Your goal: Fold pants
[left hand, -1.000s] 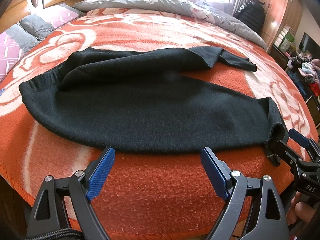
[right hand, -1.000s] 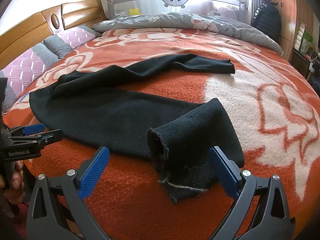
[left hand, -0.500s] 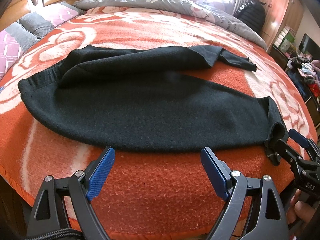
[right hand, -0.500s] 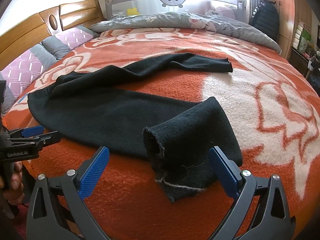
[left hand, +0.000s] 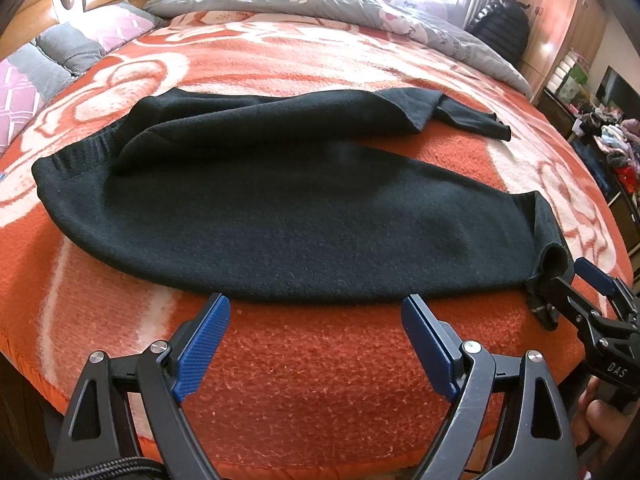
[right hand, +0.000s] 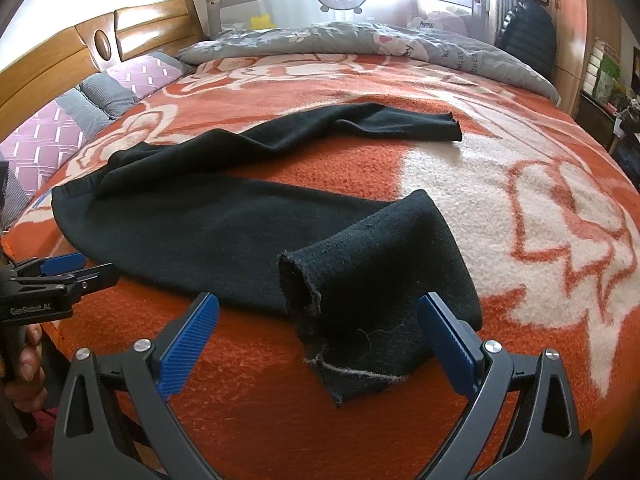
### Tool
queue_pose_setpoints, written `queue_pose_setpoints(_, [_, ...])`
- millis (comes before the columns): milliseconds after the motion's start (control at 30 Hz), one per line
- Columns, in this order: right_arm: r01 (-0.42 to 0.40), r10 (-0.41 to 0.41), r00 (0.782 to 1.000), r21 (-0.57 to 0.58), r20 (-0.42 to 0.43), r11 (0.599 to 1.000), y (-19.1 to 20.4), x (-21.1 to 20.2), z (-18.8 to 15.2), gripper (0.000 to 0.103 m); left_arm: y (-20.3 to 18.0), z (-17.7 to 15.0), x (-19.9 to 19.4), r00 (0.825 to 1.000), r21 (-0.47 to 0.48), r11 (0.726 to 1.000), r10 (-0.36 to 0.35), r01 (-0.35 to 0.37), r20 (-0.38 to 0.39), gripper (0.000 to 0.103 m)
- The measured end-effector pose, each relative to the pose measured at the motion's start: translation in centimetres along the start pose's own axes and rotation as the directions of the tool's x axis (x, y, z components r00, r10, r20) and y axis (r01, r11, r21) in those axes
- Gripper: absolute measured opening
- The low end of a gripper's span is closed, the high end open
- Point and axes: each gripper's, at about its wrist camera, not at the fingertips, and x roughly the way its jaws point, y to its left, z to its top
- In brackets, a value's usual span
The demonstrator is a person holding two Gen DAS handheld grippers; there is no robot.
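Black pants (left hand: 280, 204) lie spread on the orange blanket, waistband at the left, legs running right. My left gripper (left hand: 316, 344) is open and empty, just short of the pants' near edge. My right gripper (right hand: 320, 344) is open, its fingers on either side of the near leg's cuff (right hand: 360, 320), not closed on it. The far leg (right hand: 380, 120) lies further back. The right gripper (left hand: 576, 292) shows at the cuff in the left wrist view; the left gripper (right hand: 68, 272) shows at the left in the right wrist view.
The bed's orange and white blanket (right hand: 520, 200) fills both views. Pillows (right hand: 60, 136) and a wooden headboard (right hand: 80, 52) are at the left, a grey duvet (right hand: 360, 44) at the back. Furniture and clutter (left hand: 600, 140) stand to the right of the bed.
Both grippers have moved slightly forward and down toward the pants. The pants have not moved. Both stay open.
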Motion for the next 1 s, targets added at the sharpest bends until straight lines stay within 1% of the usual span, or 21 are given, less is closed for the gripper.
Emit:
queue_pose_setpoints(367, [0.012,-0.012,1.000,-0.001,-0.011,1.000,0.0,0.6,-0.1,0.100,-0.7,-0.1,0.6,1.000,0.017,1.000,-0.016,0.017,-0.020,0.088])
queue_pose_setpoints(533, [0.023,-0.023,1.000,-0.010,-0.014,1.000,0.1,1.0,-0.1,0.100,-1.2,-0.1,1.2,0.998,0.015,0.999,-0.039,0.040,-0.046,0.088])
queue_pose_setpoints(800, [0.032,-0.032,0.999,-0.012,-0.019,0.999,0.0,1.5,0.0,0.100,-2.2,0.6,1.8,0.997,0.033,0.998,-0.046,0.048,-0.059,0.088])
queue_pose_setpoints(867, [0.037,-0.037,0.999,-0.016,-0.019,0.999,0.0,1.5,0.0,0.100,-2.1,0.6,2.2,0.995,0.018,0.998,-0.057,0.058,-0.077,0.088])
queue_pose_setpoints(933, [0.044,-0.045,0.999,-0.020,-0.022,0.999,-0.1,1.7,0.0,0.099,-1.6,0.5,2.7,0.992,-0.017,0.997,-0.072,0.071,-0.101,0.088])
queue_pose_setpoints(1000, [0.046,-0.047,0.999,-0.019,-0.028,0.999,-0.2,1.9,-0.1,0.099,-1.1,0.6,2.9,0.990,-0.051,0.995,-0.087,0.081,-0.110,0.088])
